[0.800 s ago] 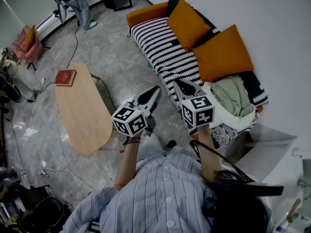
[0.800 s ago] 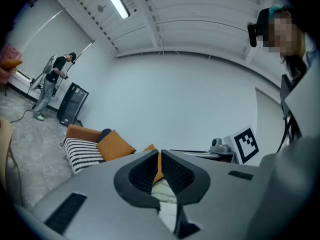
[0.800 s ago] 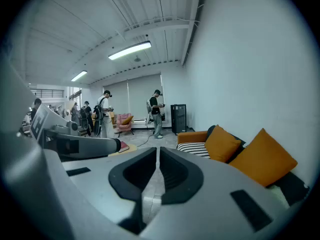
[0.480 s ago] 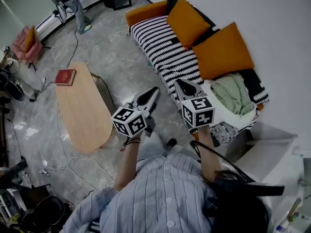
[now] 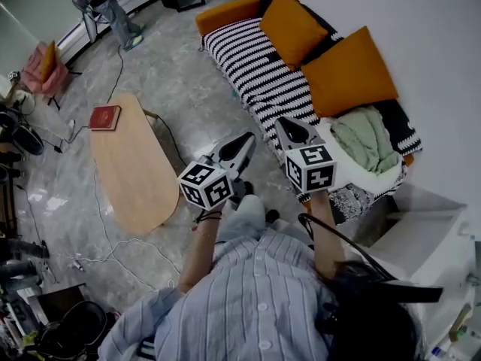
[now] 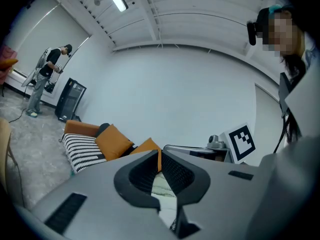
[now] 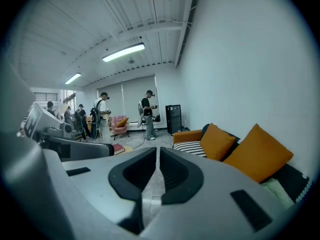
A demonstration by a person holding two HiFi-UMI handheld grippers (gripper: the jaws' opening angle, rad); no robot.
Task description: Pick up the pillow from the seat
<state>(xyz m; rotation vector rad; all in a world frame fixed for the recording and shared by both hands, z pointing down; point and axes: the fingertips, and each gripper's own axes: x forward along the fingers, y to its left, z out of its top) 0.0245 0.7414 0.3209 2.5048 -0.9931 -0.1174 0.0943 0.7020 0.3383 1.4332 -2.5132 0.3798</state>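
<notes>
Left claw [image 5: 247, 136] and right claw [image 5: 279, 121] are both fully closed, pads meeting, and neither has hold of anything. Both are held up in front of the person, short of the front edge of the sofa [image 5: 252, 70], the right one tipped slightly downward.

Two orange pillows lean against the sofa back. The far pillow [image 5: 289, 22] sits toward the far end of the striped seat and the near pillow [image 5: 349, 70] is just beside it. A green blanket [image 5: 366, 140] is bunched at the near end. Neither pillow is touched; both are well apart from the claws. A wooden surface [image 5: 128, 168] carrying a red book [image 5: 104, 117] lies to the left.

Assessment: the step in hand is the approach; no grasp has begun. Which pillow is intended cannot be settled from these views, though the near pillow seems likelier, being closer. The next move calls for opening a claw wide, carrying it forward over the seat, and closing on a pillow's edge or corner, since the body looks too thick to span.
</notes>
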